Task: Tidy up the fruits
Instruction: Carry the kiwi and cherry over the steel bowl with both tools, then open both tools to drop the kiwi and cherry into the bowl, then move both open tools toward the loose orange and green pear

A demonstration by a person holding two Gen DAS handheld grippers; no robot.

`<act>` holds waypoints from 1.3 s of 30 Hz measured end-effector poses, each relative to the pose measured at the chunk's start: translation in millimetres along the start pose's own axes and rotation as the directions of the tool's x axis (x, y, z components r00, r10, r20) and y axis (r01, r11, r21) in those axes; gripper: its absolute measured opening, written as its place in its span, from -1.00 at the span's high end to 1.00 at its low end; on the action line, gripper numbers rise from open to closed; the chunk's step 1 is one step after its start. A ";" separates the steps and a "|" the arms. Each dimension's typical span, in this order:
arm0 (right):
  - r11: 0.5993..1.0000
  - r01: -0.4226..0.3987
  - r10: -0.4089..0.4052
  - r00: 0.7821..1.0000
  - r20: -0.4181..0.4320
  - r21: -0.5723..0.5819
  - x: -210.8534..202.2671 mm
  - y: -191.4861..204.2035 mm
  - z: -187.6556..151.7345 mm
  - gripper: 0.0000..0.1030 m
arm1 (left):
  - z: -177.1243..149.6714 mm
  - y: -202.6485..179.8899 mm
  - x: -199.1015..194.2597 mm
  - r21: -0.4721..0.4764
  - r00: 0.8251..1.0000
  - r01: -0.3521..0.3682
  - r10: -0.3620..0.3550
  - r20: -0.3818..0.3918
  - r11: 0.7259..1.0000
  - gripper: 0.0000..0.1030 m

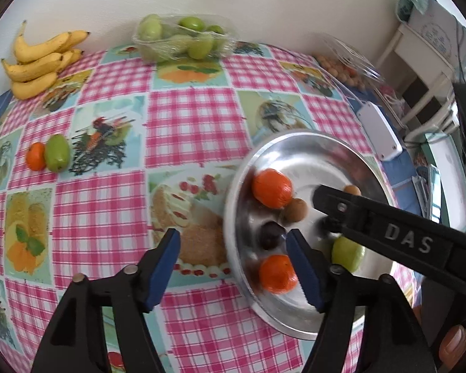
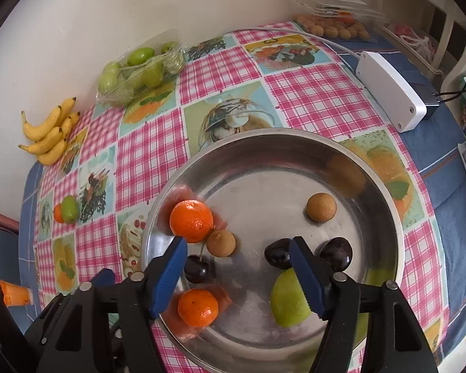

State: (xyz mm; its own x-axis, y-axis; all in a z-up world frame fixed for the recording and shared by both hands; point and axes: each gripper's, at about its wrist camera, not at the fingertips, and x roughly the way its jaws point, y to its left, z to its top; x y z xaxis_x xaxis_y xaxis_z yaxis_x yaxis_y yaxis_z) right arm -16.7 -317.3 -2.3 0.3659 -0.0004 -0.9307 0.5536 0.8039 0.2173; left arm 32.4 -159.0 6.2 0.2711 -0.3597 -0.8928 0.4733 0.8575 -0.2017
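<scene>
Mixed fruit in a steel bowl [image 2: 264, 143], partway through sorting. My right gripper [image 2: 237, 267] hangs over the bowl with its jaws spread and nothing between them; my left gripper [image 1: 233, 261] is likewise spread and empty, poised at the bowl's near-left rim. Left in the bowl: two tangerines [image 2: 191, 220], two longans [image 2: 321, 206], three dark cherries [image 2: 337, 253] and one green fruit [image 2: 287, 301]. Along the wall lie the sorted stores: a clear tray of green fruit [image 2: 139, 71], an open clear box of longans [image 2: 332, 28] and a bunch of bananas [image 2: 49, 136]. On the cloth at the far left, one tangerine and one green fruit [image 1: 56, 153] lie touching, apart from any container. I judge the work to be at an early or middle stage: eight pieces remain in the bowl, and no store for cherries or tangerines is visible. A white box [image 2: 391, 93] with a cable sits behind the bowl.
</scene>
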 end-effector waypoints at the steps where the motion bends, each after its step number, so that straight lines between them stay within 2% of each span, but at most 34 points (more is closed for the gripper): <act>1: 1.000 0.000 0.000 1.000 -0.001 0.005 0.3 -1.0 0.2 -0.47 | 0.6 3.7 -0.6 -0.015 1.000 -0.015 0.015 0.005 1.000 -0.56; 10: 1.000 0.005 -0.005 1.000 -0.003 0.017 1.8 -3.8 0.4 -0.49 | 4.2 48.6 -6.0 -0.171 0.991 -0.124 0.131 0.031 0.977 -0.69; 13: 1.000 0.005 -0.005 1.000 -0.009 0.010 3.4 -1.9 0.0 -0.50 | 5.9 60.2 -9.3 -0.193 0.985 -0.153 0.164 0.046 0.969 -0.70; 16: 1.000 0.006 -0.006 1.000 -0.013 0.002 4.6 1.1 -0.8 -0.51 | 6.4 72.0 -12.7 -0.220 0.979 -0.181 0.197 0.053 0.959 -0.88; 23: 0.999 0.000 -0.001 1.000 -0.021 -0.034 6.9 11.5 -1.0 -0.59 | 4.5 100.0 -20.2 -0.305 0.972 -0.201 0.228 0.056 0.931 -0.90; 28: 0.998 0.002 -0.004 1.000 -0.025 -0.069 8.8 20.8 -3.4 -0.64 | -1.3 119.2 -19.9 -0.369 0.966 -0.229 0.257 0.026 0.901 -0.90; 30: 0.997 0.001 -0.003 1.000 -0.024 -0.077 9.7 22.5 -4.1 -0.79 | -3.9 125.1 -18.5 -0.380 0.967 -0.230 0.254 0.012 0.896 -0.90; 31: 0.997 0.002 -0.004 1.000 -0.022 -0.083 10.3 23.6 -4.7 -0.95 | -4.6 126.9 -17.9 -0.382 0.966 -0.237 0.259 0.008 0.893 -0.90; 32: 0.996 0.004 -0.005 1.000 -0.020 -0.086 10.4 24.0 -4.7 -1.00 | -5.4 128.2 -17.7 -0.385 0.963 -0.246 0.269 0.006 0.889 -0.90; 39: 0.994 0.007 -0.009 1.000 -0.024 -0.105 13.1 26.7 -5.4 -1.00 | -8.4 132.2 -17.1 -0.395 0.962 -0.244 0.271 0.013 0.886 -0.90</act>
State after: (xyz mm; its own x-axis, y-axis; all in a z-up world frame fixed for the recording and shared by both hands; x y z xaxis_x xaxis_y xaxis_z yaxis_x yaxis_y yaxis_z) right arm -1.2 -292.6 -10.3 0.3428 0.0060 -0.9394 0.4747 0.8618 0.1788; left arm 83.4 -36.3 -8.6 0.4000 -0.1182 -0.9089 0.0217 0.9926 -0.1195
